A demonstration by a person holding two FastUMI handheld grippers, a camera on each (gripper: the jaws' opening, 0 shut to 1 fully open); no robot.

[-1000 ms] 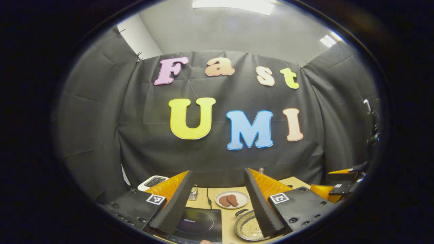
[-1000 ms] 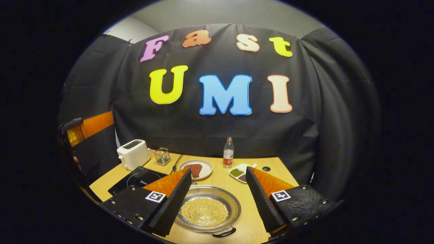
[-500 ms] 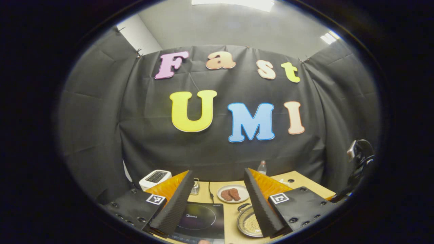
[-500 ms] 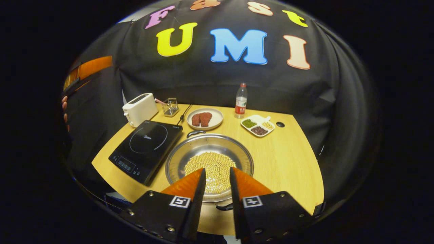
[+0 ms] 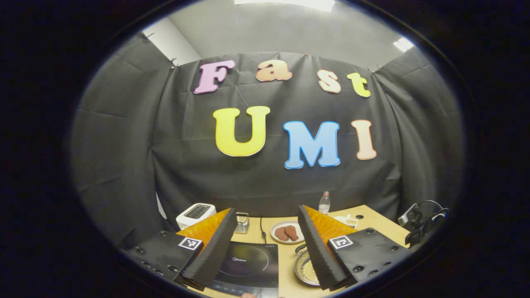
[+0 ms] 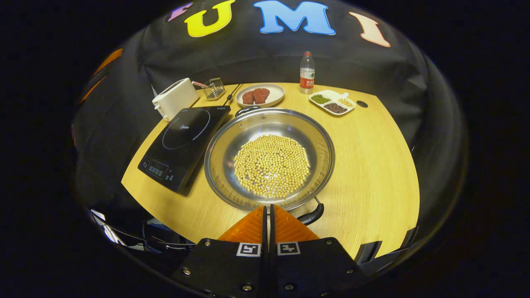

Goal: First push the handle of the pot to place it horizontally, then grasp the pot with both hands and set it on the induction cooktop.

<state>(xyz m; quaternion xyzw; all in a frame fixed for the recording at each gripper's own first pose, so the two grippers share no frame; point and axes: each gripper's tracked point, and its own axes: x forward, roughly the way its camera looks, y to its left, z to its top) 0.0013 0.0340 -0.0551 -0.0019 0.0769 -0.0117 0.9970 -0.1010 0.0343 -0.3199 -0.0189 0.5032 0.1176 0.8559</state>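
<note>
The pot, a wide shallow steel pan with a bed of soybeans in it, sits on the wooden table just right of the induction cooktop, its left rim close beside the cooktop's edge. One loop handle shows at the pot's near rim, a little right of centre; the other handle is at the far rim, near the plate of meat. So the handles lie along a near-far line, and the first step, turning the pot until they sit left and right, looks to be the one in hand.

In the right gripper view the right gripper hangs above the near edge of the pot with its jaws clenched together on nothing, the tips just left of the near handle (a closed tip suits a push better than a grasp). In the left gripper view the left gripper is held up and level with its jaws released wide, the cooktop between them and part of the pot behind its right finger.

The next move likely calls for the right gripper's tips to drop against the near handle and sweep it sideways so the pot pivots. The push should be low and gentle, since the beans are loose and the cooktop is close on the left.
</note>
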